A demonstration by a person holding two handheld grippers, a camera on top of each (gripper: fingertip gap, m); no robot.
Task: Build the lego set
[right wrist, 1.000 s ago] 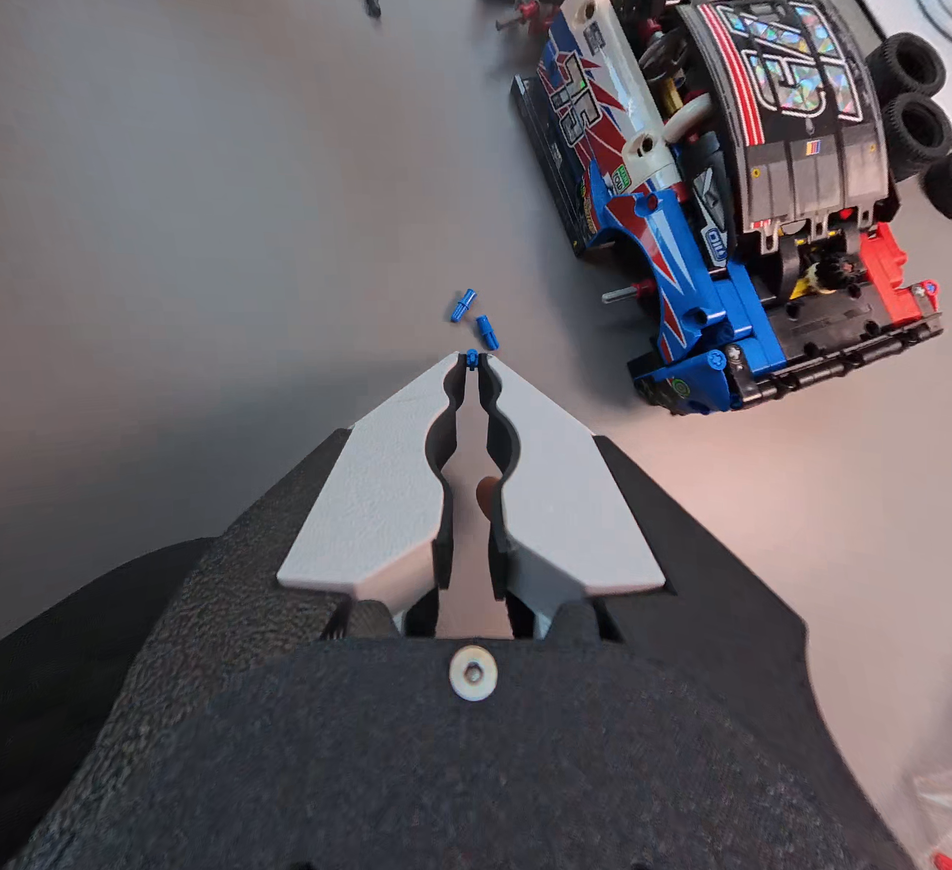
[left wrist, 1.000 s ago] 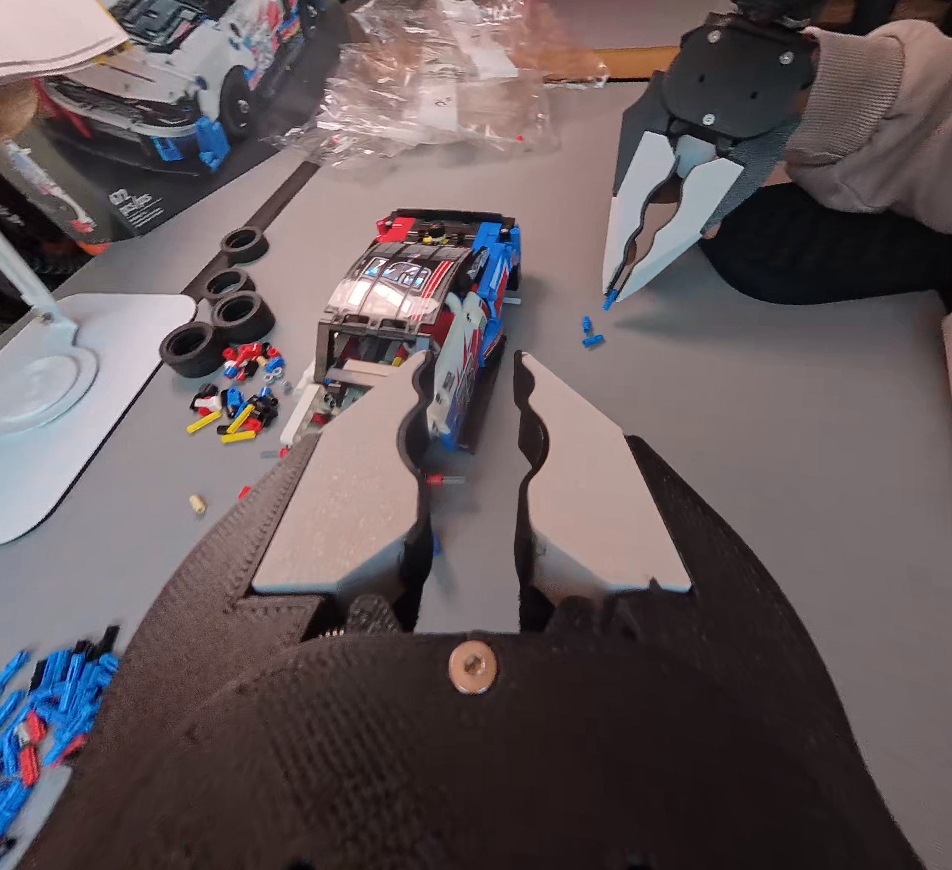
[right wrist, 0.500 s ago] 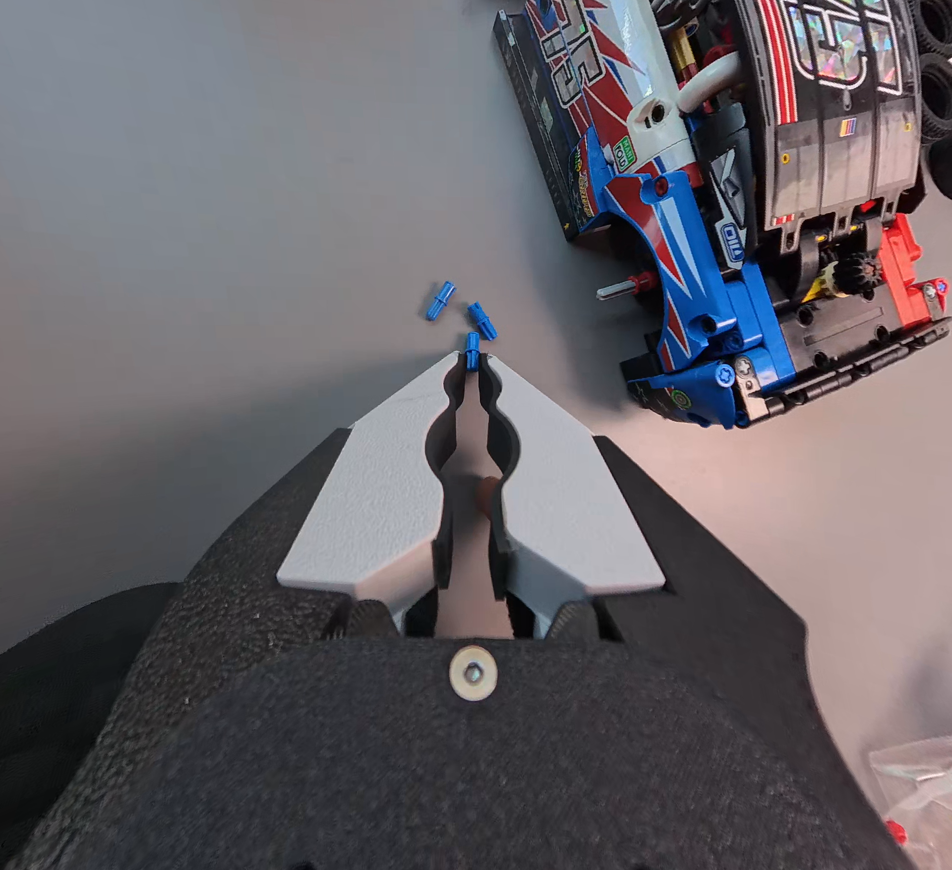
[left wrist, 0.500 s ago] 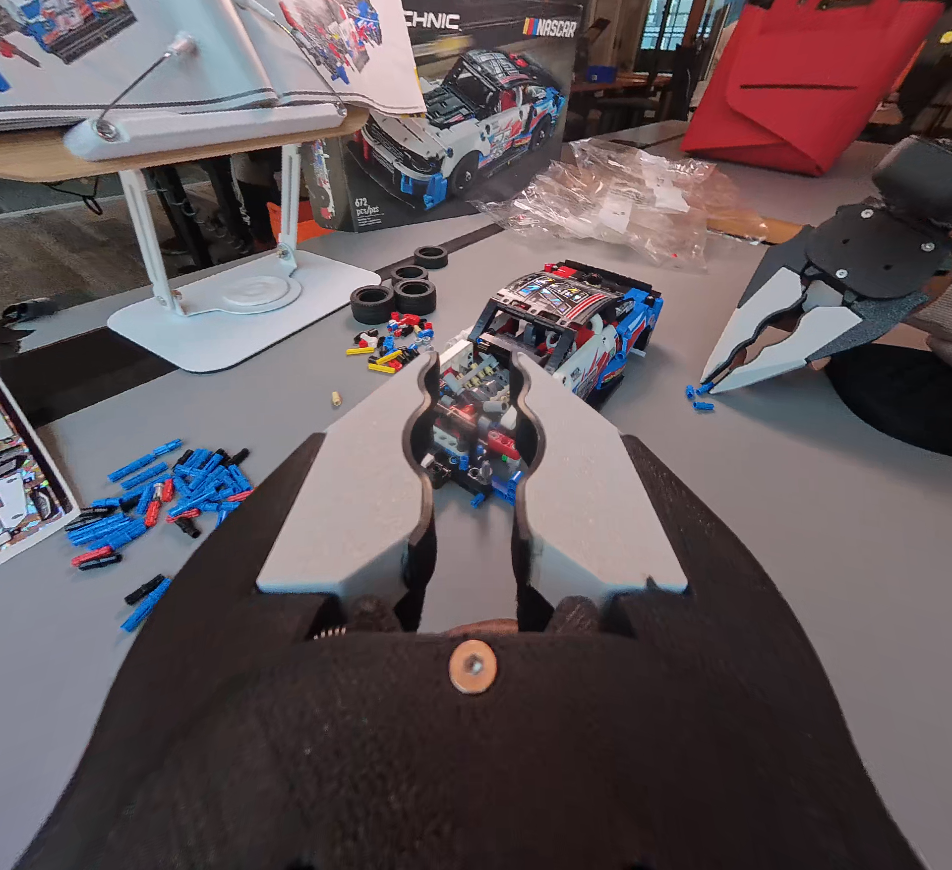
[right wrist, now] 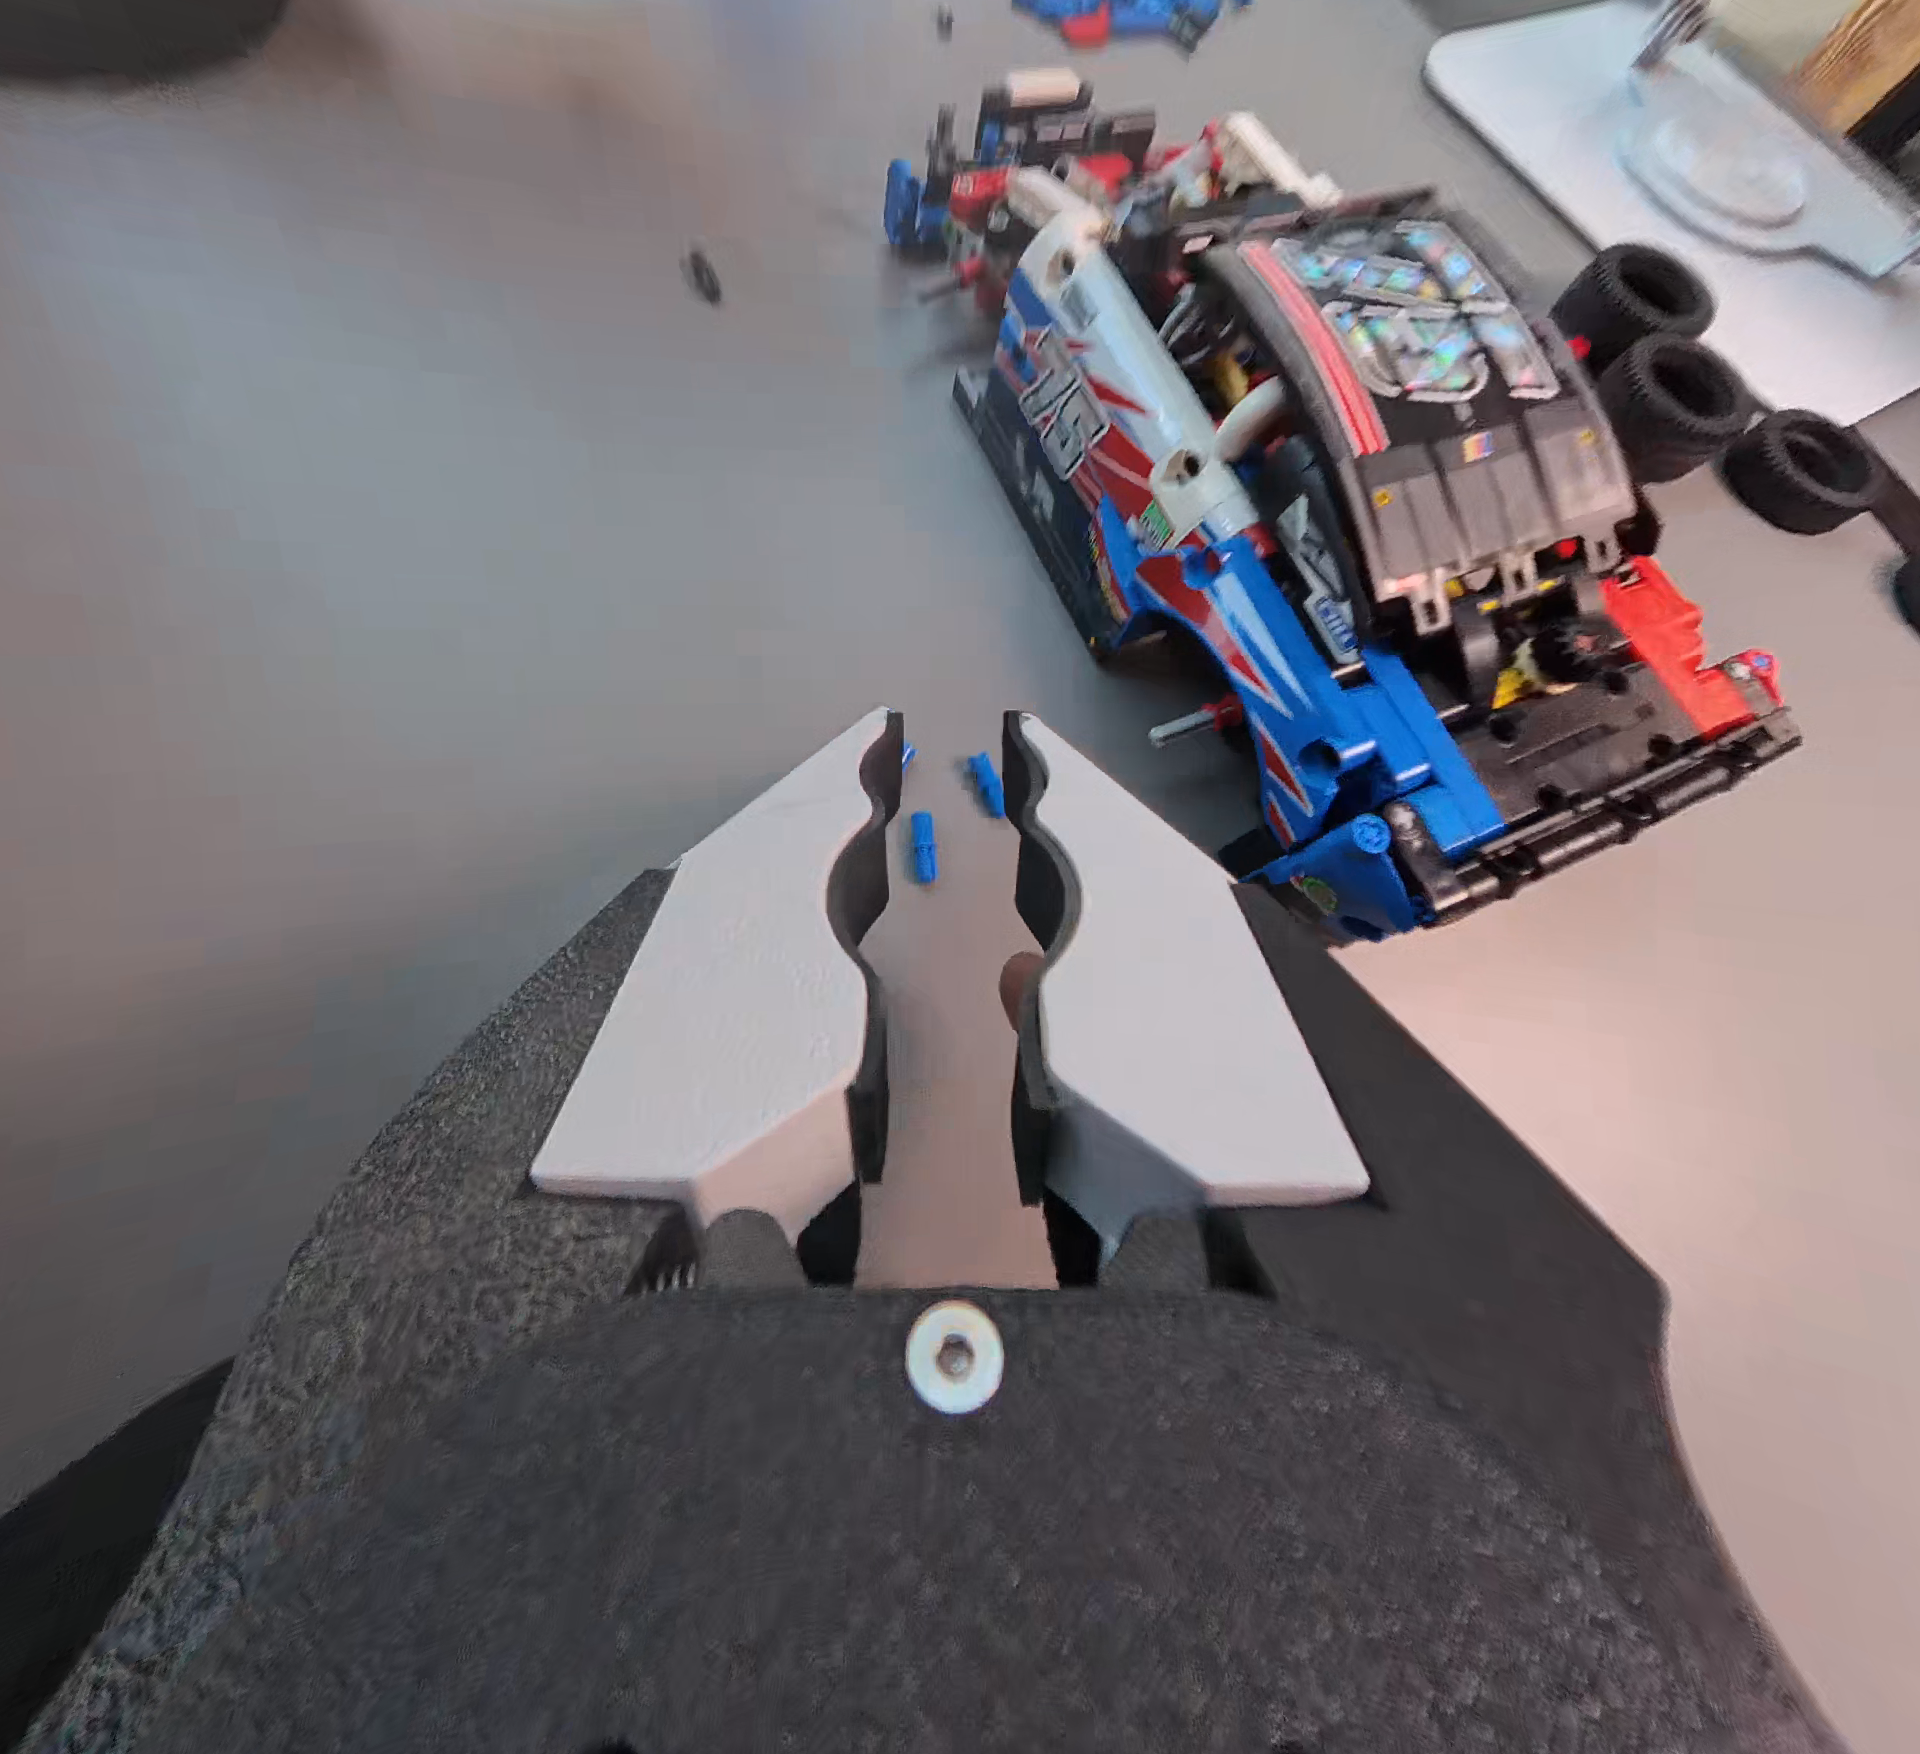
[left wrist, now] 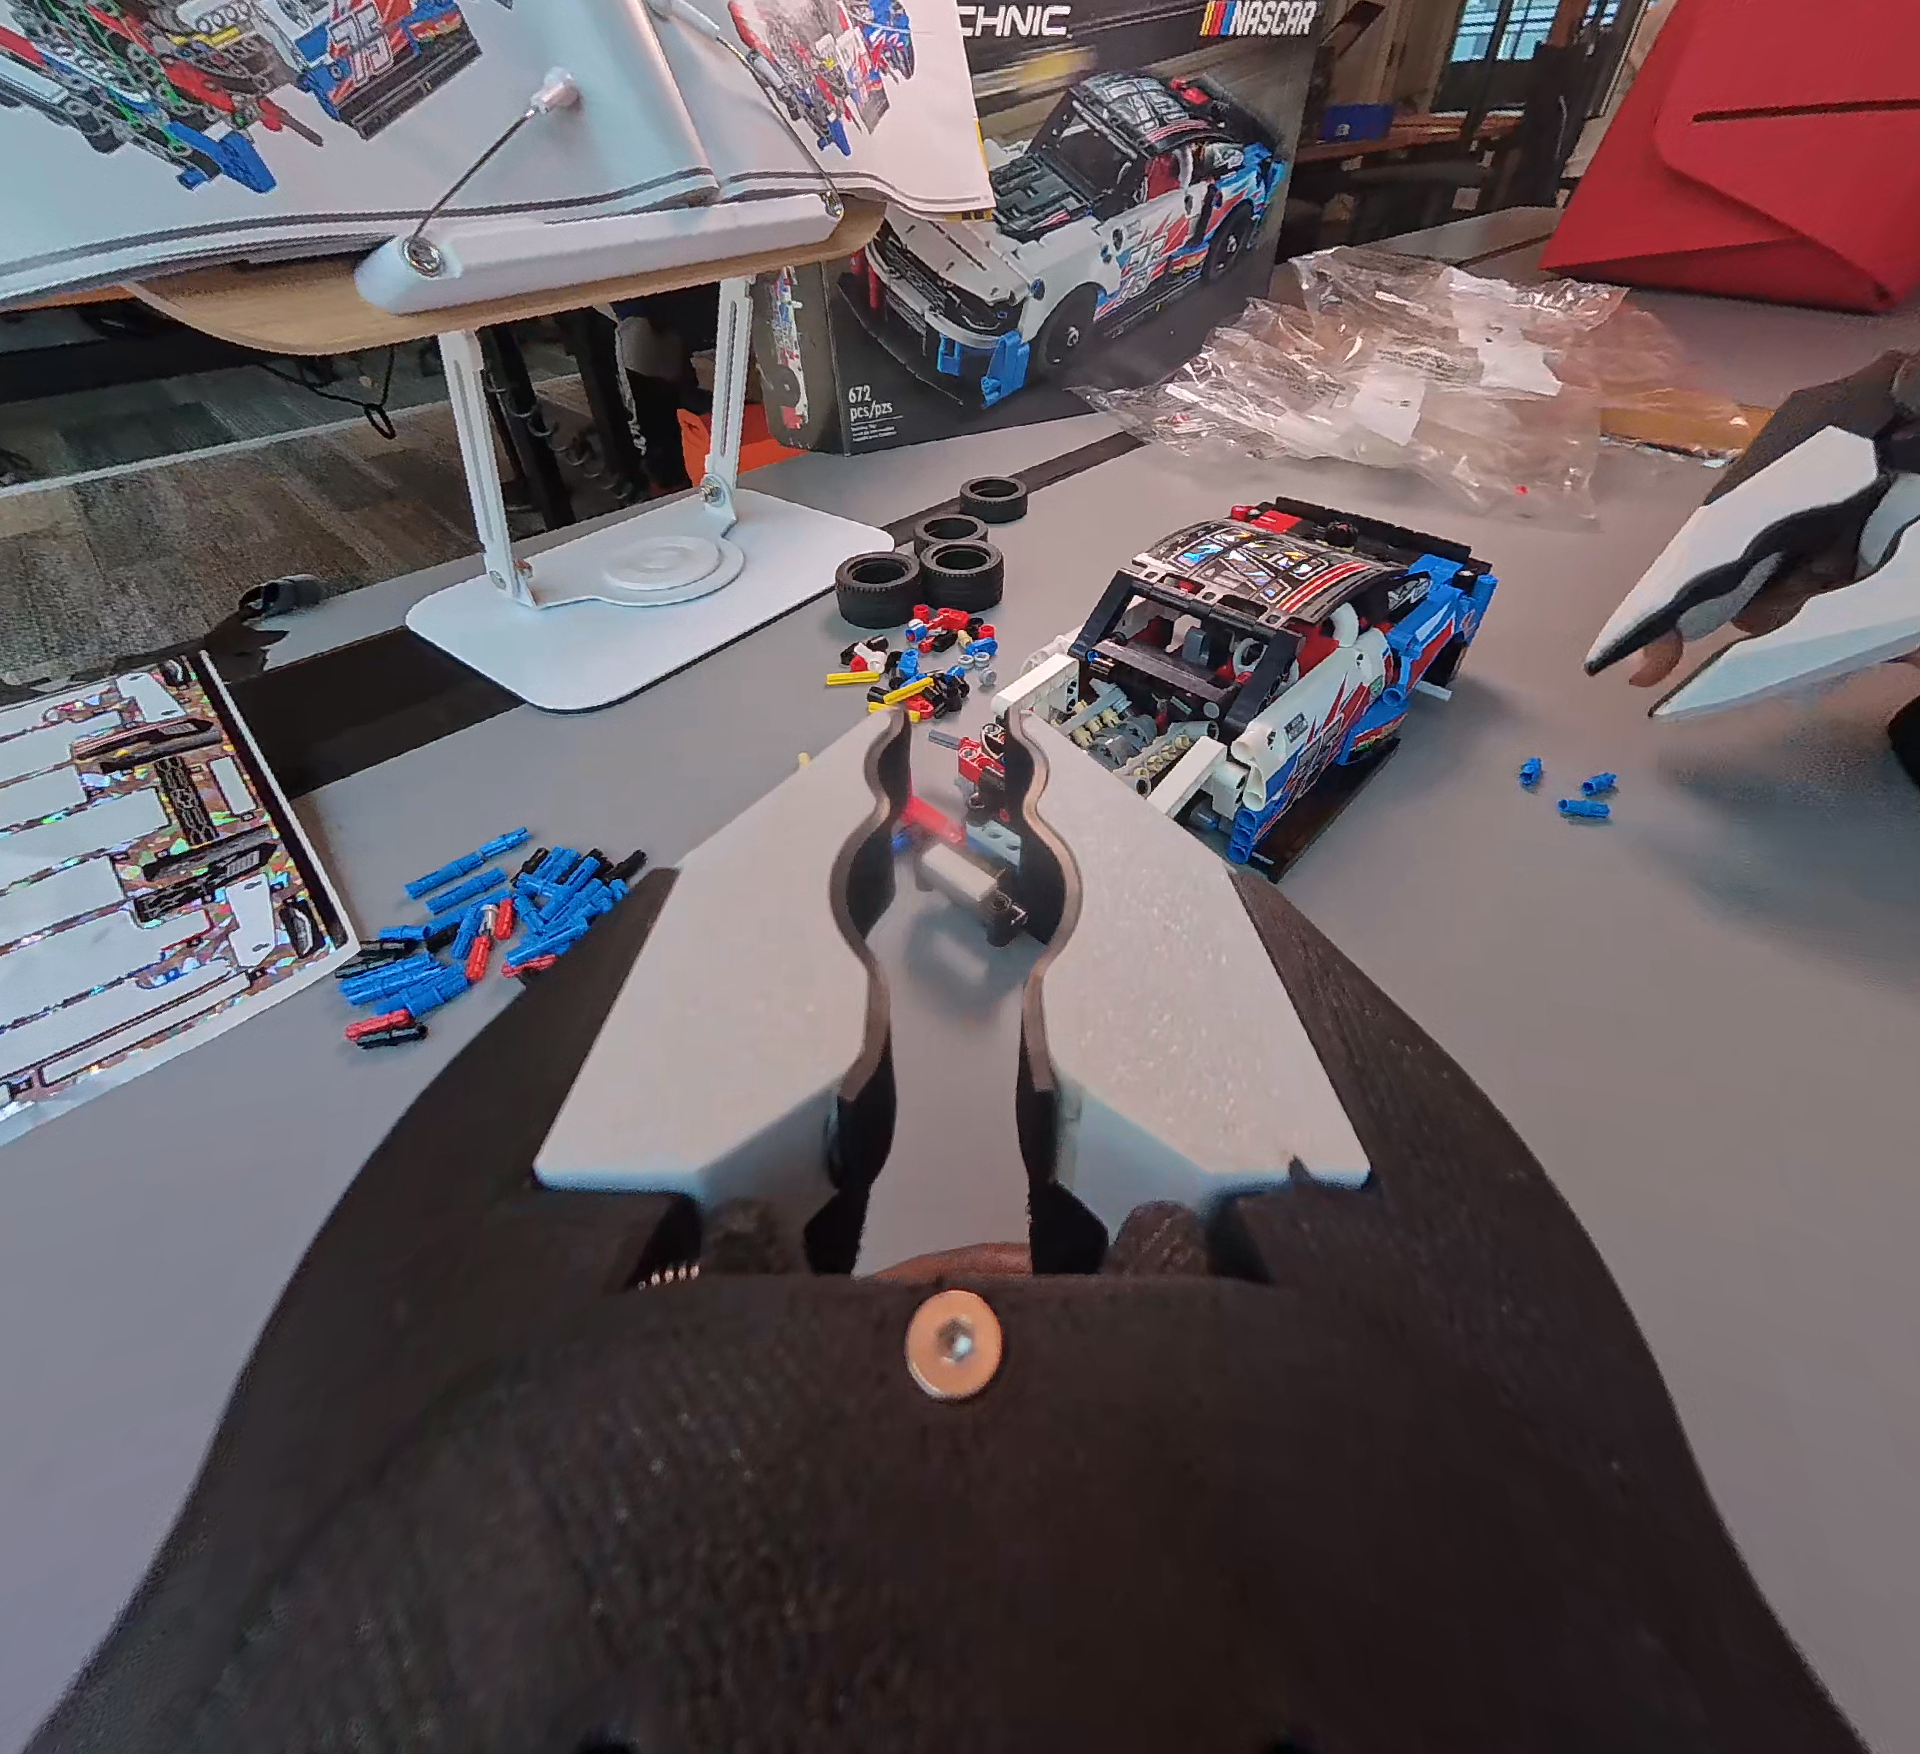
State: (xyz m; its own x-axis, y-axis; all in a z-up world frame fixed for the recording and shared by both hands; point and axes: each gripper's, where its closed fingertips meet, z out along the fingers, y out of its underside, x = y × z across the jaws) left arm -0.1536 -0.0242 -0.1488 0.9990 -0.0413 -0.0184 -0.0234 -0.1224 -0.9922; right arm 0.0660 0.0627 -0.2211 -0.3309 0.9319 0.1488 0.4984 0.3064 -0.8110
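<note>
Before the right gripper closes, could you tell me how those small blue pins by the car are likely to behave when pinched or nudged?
The blue pins look like rigid plastic, so probably stiff and very light. Their rounded, cylindrical shape suggests they may roll on the smooth grey table if nudged. Being tiny beside the open right gripper, one could easily squirt out of the fingertips.

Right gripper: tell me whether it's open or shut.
Open. The right gripper shows a clear gap between its fingertips, and the small blue pins lie loose on the grey table, none gripped.
</note>
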